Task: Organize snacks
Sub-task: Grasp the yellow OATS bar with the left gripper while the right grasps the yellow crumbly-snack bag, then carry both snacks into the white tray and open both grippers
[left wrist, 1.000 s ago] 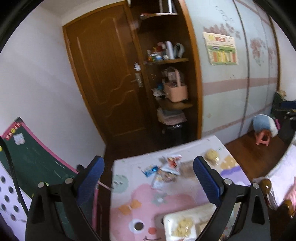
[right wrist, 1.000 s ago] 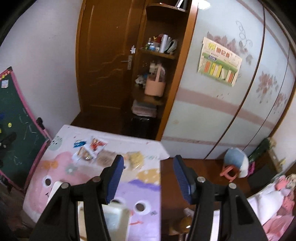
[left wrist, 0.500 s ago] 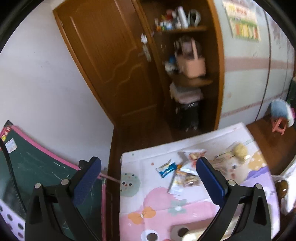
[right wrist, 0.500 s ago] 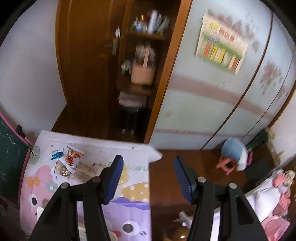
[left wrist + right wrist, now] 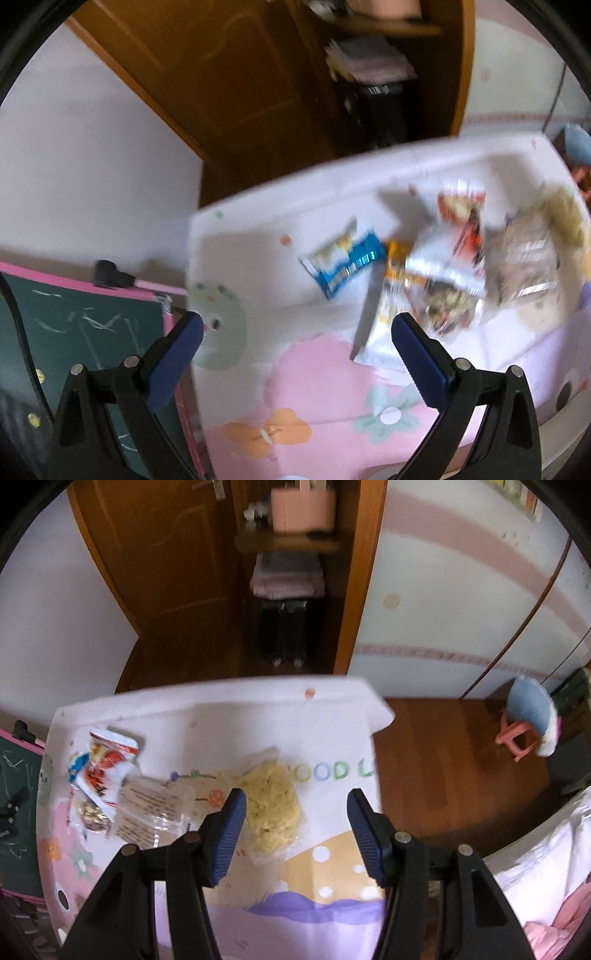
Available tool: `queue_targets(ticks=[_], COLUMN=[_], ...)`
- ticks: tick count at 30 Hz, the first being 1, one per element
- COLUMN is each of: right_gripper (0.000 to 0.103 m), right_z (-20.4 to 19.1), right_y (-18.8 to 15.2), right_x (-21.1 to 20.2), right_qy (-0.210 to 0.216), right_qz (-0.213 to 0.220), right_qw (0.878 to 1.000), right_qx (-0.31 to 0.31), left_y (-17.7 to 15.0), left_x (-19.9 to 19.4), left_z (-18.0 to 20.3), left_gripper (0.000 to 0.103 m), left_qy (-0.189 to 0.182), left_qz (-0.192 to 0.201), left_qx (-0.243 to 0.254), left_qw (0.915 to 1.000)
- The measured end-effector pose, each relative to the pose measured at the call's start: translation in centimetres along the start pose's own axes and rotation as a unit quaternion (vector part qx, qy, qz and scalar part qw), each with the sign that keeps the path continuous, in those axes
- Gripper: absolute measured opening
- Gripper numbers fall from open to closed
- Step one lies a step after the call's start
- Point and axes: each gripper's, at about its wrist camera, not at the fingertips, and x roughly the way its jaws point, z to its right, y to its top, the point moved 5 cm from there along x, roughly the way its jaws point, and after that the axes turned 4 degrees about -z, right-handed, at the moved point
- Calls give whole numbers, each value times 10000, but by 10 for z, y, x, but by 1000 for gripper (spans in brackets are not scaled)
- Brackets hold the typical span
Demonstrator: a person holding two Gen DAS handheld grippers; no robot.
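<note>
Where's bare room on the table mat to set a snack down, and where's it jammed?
Free: the white strip along the mat's far edge; the right side past the yellow noodle bag, around the lettering; the pink patch near the flower prints. Crowded: the left-centre pile, where the blue packet, red-and-white packet and clear bag overlap or touch.

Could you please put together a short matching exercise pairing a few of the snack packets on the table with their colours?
Things:
1. Packet at the left edge of the pile
2. Bag just ahead of the right gripper
3. Packet at the far left of the right wrist view
4. Bag between those two

Colours:
A. clear with printed text
B. blue
C. yellow contents
D. red and white

Pairs: 1-B, 2-C, 3-D, 4-A
</note>
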Motion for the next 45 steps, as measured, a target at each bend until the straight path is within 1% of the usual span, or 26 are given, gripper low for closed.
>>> queue_targets(ticks=[4,8,10,14,18,22,24,26,27,28,29,30,31,32,33,34,38,40,43,45], right_gripper=[57,57,57,57,62,65,66,66,67,67,67,67,66,65,58,54,48,47,47,47], right_z=[0,-7,-10,-14,-17,-19,-19,-22,-22,-23,-25,-25,-26,-27,-29,-30,-35,-39,-45,-48], right_y=[-7,-11,-12,-14,-16,-19,-24,-27,-28,-29,-30,-30,-30,-31,-31,-32,-43,-50,-63,-71], right_x=[34,52,57,64,68,71,73,80,79,79,79,79,79,78,79,79,72,68,58,43], right_qy=[300,434,424,485,499,507,542,526,496,462,429,412,389,370,317,245,180,169,140,142], right_qz=[-184,-308,-338,-343,-359,-375,-437,-578,-539,-540,-532,-531,-532,-535,-530,-518,-547,-579,-573,-468], right_qw=[9993,9985,9985,9982,9981,9980,9976,9969,9973,9974,9976,9977,9978,9978,9980,9982,9980,9976,9970,9970], right_qx=[123,101,74,55,32,-3,8,-23,-55,-76,-80,-84,-89,-102,-123,-153,-267,-347,-501,-592], left_y=[-11,-19,-22,-19,-12,-7,-3,-5,-6,-8,-8,-9,-9,-11,-12,-14,-27,-38,-54,-64], left_x=[33,50,59,64,65,72,76,84,89,93,94,95,94,96,92,90,83,78,71,60], left_z=[15,23,26,27,35,41,43,44,45,47,44,44,44,41,42,44,49,50,44,34], left_gripper=[102,102,102,102,102,102,102,97,92,90,88,82,72,67,48,41,40,40,40,40], left_qy=[-165,-283,-380,-608,-901,-984,-1077,-1155,-1189,-1239,-1280,-1378,-1509,-1522,-1527,-1509,-1353,-1298,-1274,-1261], left_qz=[-233,-350,-408,-452,-419,-386,-489,-596,-652,-701,-632,-618,-606,-571,-472,-462,-428,-437,-475,-446], left_qx=[233,354,368,275,185,100,-50,-179,-215,-248,-324,-371,-420,-454,-431,-386,-295,-295,-388,-514], left_qw=[9993,9984,9978,9967,9949,9943,9930,9914,9905,9895,9892,9878,9858,9856,9862,9867,9894,9901,9900,9897])
